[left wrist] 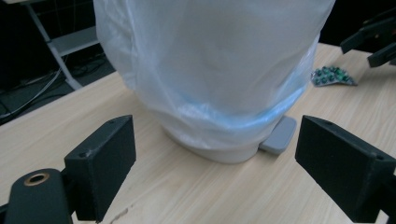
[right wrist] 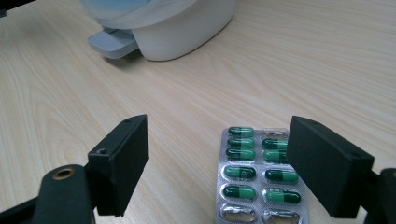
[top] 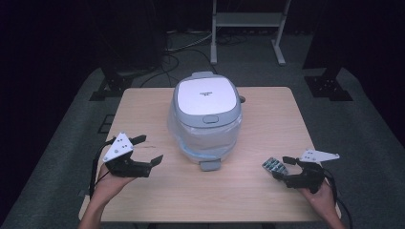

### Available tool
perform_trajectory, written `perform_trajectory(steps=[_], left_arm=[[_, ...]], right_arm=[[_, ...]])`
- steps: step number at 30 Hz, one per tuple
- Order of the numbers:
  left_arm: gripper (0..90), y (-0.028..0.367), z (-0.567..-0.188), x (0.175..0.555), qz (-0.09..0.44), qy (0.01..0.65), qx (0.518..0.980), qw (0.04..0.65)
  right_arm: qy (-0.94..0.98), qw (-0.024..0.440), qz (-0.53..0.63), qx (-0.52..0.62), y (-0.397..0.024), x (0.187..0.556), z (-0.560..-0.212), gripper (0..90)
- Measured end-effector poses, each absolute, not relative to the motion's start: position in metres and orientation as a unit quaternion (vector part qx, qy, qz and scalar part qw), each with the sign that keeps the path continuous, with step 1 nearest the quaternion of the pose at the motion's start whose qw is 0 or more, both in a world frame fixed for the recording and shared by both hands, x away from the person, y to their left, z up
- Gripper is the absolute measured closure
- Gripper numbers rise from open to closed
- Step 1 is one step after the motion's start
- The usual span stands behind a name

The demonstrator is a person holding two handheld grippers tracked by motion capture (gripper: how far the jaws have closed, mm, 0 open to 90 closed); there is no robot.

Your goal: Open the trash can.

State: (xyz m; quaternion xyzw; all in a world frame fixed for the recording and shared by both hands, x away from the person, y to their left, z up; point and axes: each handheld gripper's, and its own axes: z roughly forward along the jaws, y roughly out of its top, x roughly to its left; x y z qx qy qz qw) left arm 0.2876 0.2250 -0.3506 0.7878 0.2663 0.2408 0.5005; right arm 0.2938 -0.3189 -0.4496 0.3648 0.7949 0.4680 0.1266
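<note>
Low at right of the high view, the right gripper (top: 285, 168), jaws wide and empty, straddles the blister pack (right wrist: 255, 175) (flat; pads may skid off). Left gripper (top: 144, 150) gapes empty too.

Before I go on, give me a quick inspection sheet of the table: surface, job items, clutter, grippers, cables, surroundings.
Surface: light wooden table, bare apart from the items below.
Job's things: small white pedal bin, lid closed, clear plastic liner draped down its sides, grey pedal facing the person; blister pack of green capsules lying flat at the right, some pockets already empty.
Clutter: nothing seen.
Grippers: left gripper open, holding nothing, aimed at the bin; right gripper open, jaws either side of the blister pack, not closed on it.
Cables: one trails from each gripper; loose cables on the floor behind the table.
Surroundings: grey carpet, pale metal stand behind, dark room.
</note>
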Motion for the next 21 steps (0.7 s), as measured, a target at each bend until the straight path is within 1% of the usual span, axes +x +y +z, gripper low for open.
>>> perform_trajectory(steps=[14,17,19,21], left_arm=[[13.3,0.205,-0.312,0.292,0.233,0.233,0.797,0.506],[15.1,0.200,-0.304,0.293,0.233,0.229,0.802,0.500],[21.0,0.197,-0.297,0.293,0.228,0.225,0.804,0.501],[22.8,0.195,-0.292,0.294,0.226,0.224,0.805,0.501]], right_arm=[[0.795,0.126,0.468,0.365,-0.319,0.294,-0.449,19.9],[0.795,0.126,0.468,0.365,-0.319,0.294,-0.449,19.9],[0.795,0.126,0.469,0.365,-0.319,0.294,-0.449,19.9],[0.795,0.127,0.469,0.365,-0.319,0.293,-0.449,19.9]])
